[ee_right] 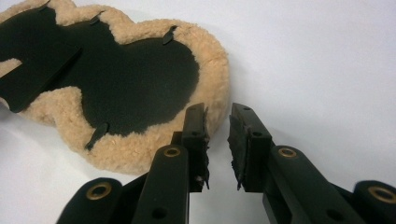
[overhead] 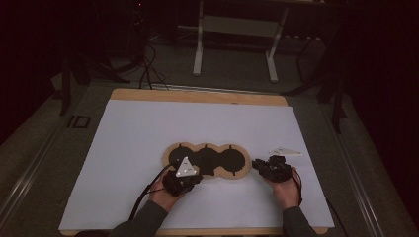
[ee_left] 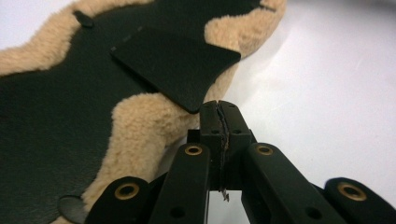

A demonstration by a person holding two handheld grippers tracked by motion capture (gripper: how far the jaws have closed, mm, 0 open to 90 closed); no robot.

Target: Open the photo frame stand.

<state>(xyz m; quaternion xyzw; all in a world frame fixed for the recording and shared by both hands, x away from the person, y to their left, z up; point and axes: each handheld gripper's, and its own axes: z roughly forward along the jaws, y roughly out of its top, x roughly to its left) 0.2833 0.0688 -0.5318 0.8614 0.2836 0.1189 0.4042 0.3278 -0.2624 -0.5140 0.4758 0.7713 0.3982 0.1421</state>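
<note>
A white sheet (overhead: 148,148) covered the wooden table (overhead: 197,95), and near its front lay the thing being worked on: a long fleece pad (overhead: 206,160) shaped like three joined rounds, tan and woolly at the rim, black across the middle. It rested flat on the sheet, between the two hands. A black flap (ee_left: 180,67) stuck out from the black middle of the pad and hung over the woolly edge on the side near the person.

The left gripper (overhead: 184,174) sat at the pad's near edge, below the left and middle rounds. In the left gripper view its jaws were clenched tight together, tip to tip, right at the corner of the flap. Whether they had pinched the flap's corner or had closed just short of it, the pictures did not settle; no cloth showed clearly between the pads. The right gripper (overhead: 269,167) waited just beside the pad's right end, jaws parted a little with nothing in them, and the fleece rim lay just beyond the left jaw tip.

The step in hand looked like taking hold of the flap. The next move probably called for checking that the grip was real: a gentle lift of the left gripper. The right one would need to close on the rim to keep the pad from sliding.
</note>
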